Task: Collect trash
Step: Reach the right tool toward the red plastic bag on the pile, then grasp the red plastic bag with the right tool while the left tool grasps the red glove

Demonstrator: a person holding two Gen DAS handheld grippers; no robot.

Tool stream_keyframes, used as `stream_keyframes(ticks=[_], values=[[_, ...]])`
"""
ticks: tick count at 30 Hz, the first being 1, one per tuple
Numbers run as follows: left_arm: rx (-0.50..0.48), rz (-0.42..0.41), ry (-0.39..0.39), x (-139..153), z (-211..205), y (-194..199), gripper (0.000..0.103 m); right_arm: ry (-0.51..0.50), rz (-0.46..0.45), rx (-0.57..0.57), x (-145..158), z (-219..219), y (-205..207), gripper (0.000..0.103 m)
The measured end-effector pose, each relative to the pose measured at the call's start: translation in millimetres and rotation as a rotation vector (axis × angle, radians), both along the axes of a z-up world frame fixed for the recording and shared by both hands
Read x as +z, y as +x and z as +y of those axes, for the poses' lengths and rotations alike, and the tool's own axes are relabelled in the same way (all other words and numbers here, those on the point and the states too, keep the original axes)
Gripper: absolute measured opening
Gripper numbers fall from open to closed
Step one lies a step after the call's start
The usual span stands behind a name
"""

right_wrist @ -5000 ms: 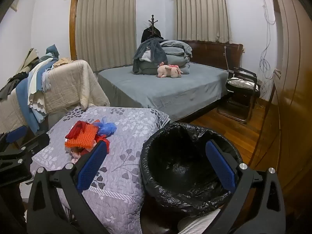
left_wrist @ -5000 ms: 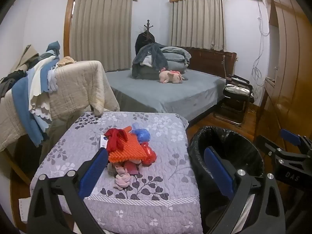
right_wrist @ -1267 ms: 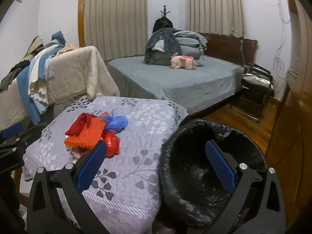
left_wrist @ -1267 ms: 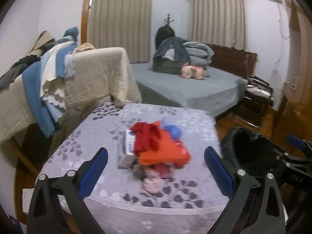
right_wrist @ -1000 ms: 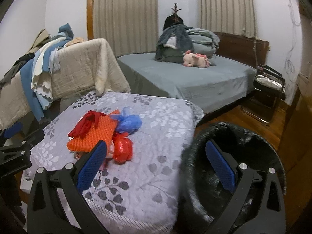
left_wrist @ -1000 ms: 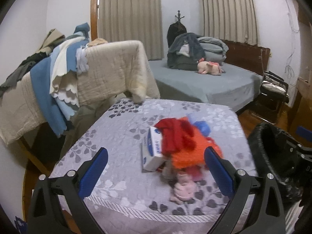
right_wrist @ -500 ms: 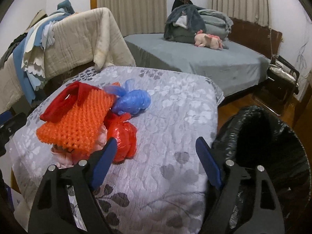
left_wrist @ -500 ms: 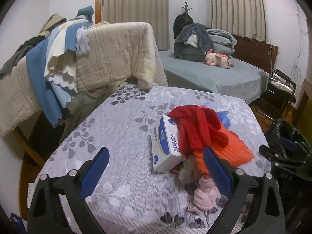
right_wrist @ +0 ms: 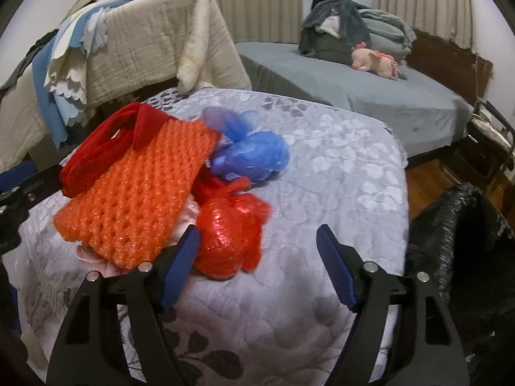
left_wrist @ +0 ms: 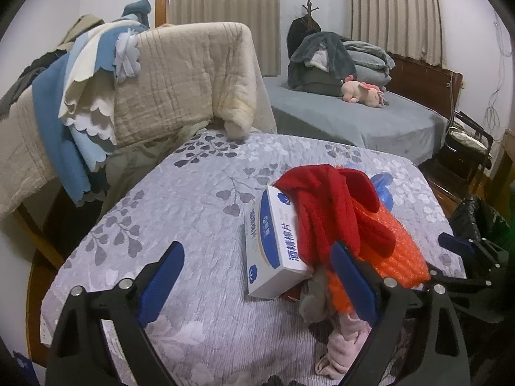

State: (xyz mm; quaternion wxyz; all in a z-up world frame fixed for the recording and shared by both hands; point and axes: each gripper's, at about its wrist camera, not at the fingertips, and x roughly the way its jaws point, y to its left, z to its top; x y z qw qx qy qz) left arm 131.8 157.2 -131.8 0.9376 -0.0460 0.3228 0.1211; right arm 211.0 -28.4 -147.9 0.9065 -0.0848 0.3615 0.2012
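A pile lies on the grey floral quilt (left_wrist: 193, 212): a white-and-blue box (left_wrist: 273, 247), a red cloth (left_wrist: 325, 209), an orange knit bag (right_wrist: 138, 189), a blue plastic bag (right_wrist: 251, 157), a red plastic bag (right_wrist: 228, 231) and pink cloth (left_wrist: 344, 347). My left gripper (left_wrist: 257, 276) is open, low over the quilt, with the box between its fingers. My right gripper (right_wrist: 257, 263) is open, just short of the red plastic bag. A bin with a black liner (right_wrist: 460, 238) stands to the right of the quilt.
A rack draped with beige and blue blankets (left_wrist: 161, 80) stands behind the quilt on the left. A grey bed (left_wrist: 354, 122) with folded bedding and a pink plush toy (left_wrist: 360, 93) lies beyond. A dark chair (left_wrist: 466, 148) stands at right.
Both grippers have moved forward and down toward the pile. The left one has swung left so the box now sits between its fingers. The right one has narrowed somewhat.
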Motion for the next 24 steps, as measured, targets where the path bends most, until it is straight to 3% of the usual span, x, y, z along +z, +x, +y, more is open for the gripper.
stream_keyframes(ticks=[6,12,24], values=[[-0.006,-0.009,-0.01,1.4,1.6,1.2,0.09,0.01,0.036,0.031,-3.4,8.7,2.7,0.065],[-0.02,-0.011,-0.011,2.7,-0.2,3.2,0.09,0.001,0.068,0.038,-7.6,10.9,9.8,0.033],[-0.081,-0.033,-0.018,16.6,-16.8,15.6,0.08,-0.023,-0.002,-0.003,15.0,-10.4,7.7,0.03]])
